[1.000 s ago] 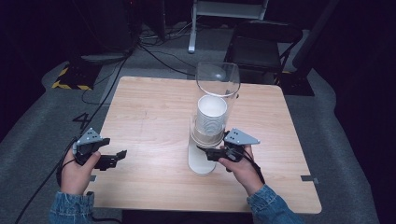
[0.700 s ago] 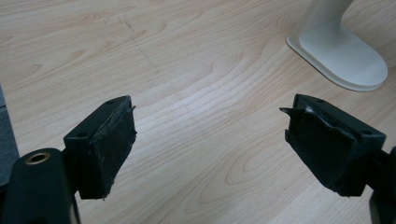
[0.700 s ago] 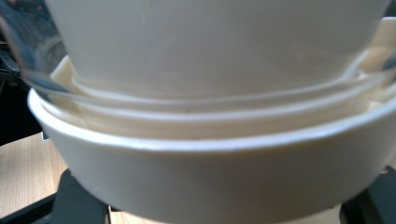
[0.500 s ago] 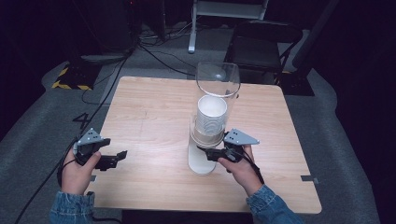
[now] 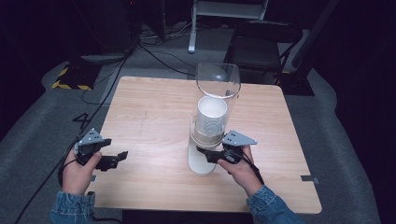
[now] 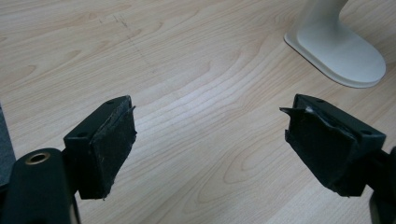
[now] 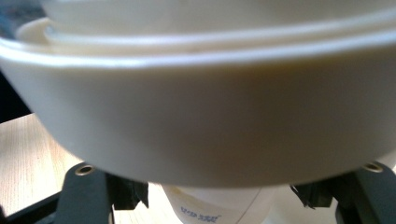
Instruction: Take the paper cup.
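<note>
While you look down from the high view, the cup dispenser (image 5: pixel 211 126) stands upright near the middle of the wooden surface (image 5: pixel 154 107), a clear tube holding a stack of paper cups (image 5: pixel 211 114) over a white base. Your right gripper (image 5: pixel 208 155) sits at the lower part of the dispenser, just beneath the collar; your left gripper (image 5: pixel 122 156) hovers well apart, over the bare wood near the front left.

Through the left gripper view, your jaws stand wide apart with nothing between them, and the white base (image 6: pixel 337 44) lies beyond the right-hand jaw.

Through the right gripper view, the dispenser's cream collar (image 7: pixel 201 116) looms just above, and the bottom cup (image 7: pixel 210 205) pokes down between your jaws, which stand either side of it. Contact is not clearly shown, so I cannot tell whether you have it.

Paper cups are likely light, thin and easily crushed. Take the bottom cup on its side wall below the collar, squeeze gently, and expect the stack to cling.
</note>
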A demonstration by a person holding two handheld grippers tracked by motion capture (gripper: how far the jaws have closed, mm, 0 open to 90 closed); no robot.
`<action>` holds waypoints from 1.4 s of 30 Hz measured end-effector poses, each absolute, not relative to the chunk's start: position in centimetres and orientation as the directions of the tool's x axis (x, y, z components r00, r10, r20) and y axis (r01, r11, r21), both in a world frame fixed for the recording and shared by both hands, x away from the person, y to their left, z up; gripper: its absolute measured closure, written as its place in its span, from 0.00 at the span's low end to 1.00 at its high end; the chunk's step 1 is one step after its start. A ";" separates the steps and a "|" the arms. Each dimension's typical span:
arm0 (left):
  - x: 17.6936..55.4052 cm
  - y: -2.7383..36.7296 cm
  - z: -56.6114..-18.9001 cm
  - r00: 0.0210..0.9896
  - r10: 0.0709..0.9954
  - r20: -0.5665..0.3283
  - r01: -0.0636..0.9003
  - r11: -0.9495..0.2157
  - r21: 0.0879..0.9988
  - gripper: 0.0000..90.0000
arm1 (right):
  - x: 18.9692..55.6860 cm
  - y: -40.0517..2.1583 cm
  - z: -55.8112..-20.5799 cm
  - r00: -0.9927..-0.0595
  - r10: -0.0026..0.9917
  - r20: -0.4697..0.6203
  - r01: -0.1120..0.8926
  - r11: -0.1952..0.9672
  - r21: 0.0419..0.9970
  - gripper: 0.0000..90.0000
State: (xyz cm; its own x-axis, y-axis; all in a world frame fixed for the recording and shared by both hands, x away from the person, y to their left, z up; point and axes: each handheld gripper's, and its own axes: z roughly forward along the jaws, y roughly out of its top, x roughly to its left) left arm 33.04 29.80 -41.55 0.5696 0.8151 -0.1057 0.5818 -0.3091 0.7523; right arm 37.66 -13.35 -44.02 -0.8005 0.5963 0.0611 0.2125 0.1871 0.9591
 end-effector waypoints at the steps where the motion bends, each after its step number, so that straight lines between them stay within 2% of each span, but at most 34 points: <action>1: 33.0 29.7 -41.6 0.568 0.816 -0.108 0.584 -0.307 0.752 0.18 | 37.6 -13.4 -44.0 -0.799 0.598 0.059 0.212 0.189 0.959 0.36; 42: 33.4 29.4 -41.7 0.572 0.812 -0.111 0.585 -0.310 0.749 0.18 | 37.0 -13.4 -44.5 -0.797 0.600 0.064 0.225 0.197 0.954 0.38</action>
